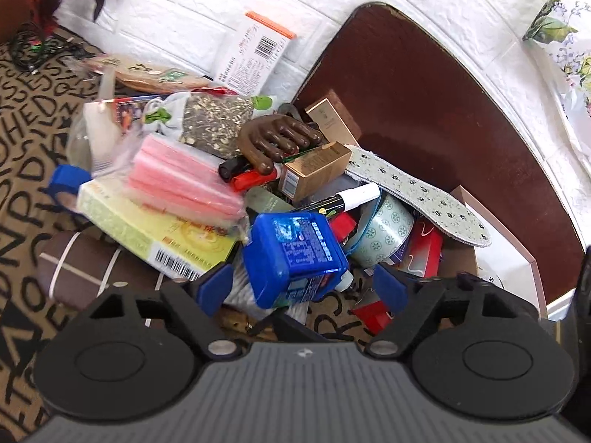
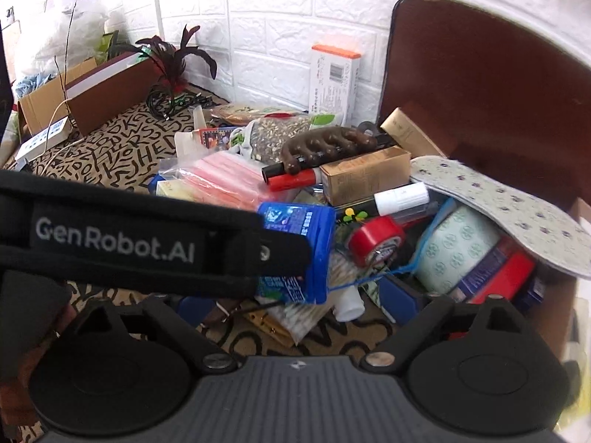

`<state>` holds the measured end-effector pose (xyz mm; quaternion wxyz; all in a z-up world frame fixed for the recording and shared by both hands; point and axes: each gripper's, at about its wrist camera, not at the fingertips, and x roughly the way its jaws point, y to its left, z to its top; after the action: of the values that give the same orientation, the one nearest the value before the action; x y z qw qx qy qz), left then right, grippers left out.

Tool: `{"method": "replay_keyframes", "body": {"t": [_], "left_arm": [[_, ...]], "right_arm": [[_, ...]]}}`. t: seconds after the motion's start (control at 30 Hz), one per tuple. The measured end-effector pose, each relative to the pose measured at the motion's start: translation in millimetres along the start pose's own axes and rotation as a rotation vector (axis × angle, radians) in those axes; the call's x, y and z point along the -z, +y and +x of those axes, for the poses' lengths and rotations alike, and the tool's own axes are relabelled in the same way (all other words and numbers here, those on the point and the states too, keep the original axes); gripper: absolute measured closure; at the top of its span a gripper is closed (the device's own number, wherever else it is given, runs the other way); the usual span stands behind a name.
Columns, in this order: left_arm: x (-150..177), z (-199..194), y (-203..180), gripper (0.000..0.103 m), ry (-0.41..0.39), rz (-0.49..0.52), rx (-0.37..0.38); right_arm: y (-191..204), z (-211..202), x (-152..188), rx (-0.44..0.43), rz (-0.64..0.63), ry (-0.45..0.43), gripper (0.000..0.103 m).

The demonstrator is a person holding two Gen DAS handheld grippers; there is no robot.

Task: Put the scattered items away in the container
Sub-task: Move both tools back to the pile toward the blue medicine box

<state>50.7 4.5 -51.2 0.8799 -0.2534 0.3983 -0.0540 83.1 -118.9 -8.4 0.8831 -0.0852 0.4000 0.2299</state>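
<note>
We hold our left tongs [image 1: 304, 284] spread, the blue box [image 1: 295, 254] between the pads, untouched. Our right tongs [image 2: 295, 304] gape too, the same box [image 2: 295, 243] just ahead, the pile's insole [image 2: 509, 206] beyond.

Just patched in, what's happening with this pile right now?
A person holding two grippers is working at a heap of clutter on a letter-patterned mat. The left gripper is open around the blue plastic box at the front of the pile, not yet pressing on it. The right gripper is open with nothing held, aimed at the same spot. The comb, gold carton and insole lie untouched.
</note>
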Motion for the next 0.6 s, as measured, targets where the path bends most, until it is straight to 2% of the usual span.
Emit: {"method": "replay_keyframes", "body": {"t": [0.13,0.2,0.47,0.53,0.6], "left_arm": [[-7.5,11.8,1.5,0.037,0.043,0.011,0.031],[-9.8,17.4,2.5,0.039,0.062,0.012,0.043],[-14.5,26.8,8.6,0.04,0.074,-0.01,0.034],[-13.5,27.4,9.9,0.034,0.077,-0.026,0.032],[-14.6,30.9,11.8,0.032,0.093,-0.044,0.033]], "right_arm": [[-4.1,13.9,-4.2,-0.023,0.008,0.006,0.016],[-4.4,18.6,-6.4,-0.035,0.001,0.005,0.018],[-6.0,29.9,-11.9,-0.048,-0.015,0.019,0.033],[-4.8,30.8,-12.0,-0.056,-0.018,0.024,0.04],[-1.9,30.8,-11.3,-0.044,-0.038,0.022,0.04]]}}
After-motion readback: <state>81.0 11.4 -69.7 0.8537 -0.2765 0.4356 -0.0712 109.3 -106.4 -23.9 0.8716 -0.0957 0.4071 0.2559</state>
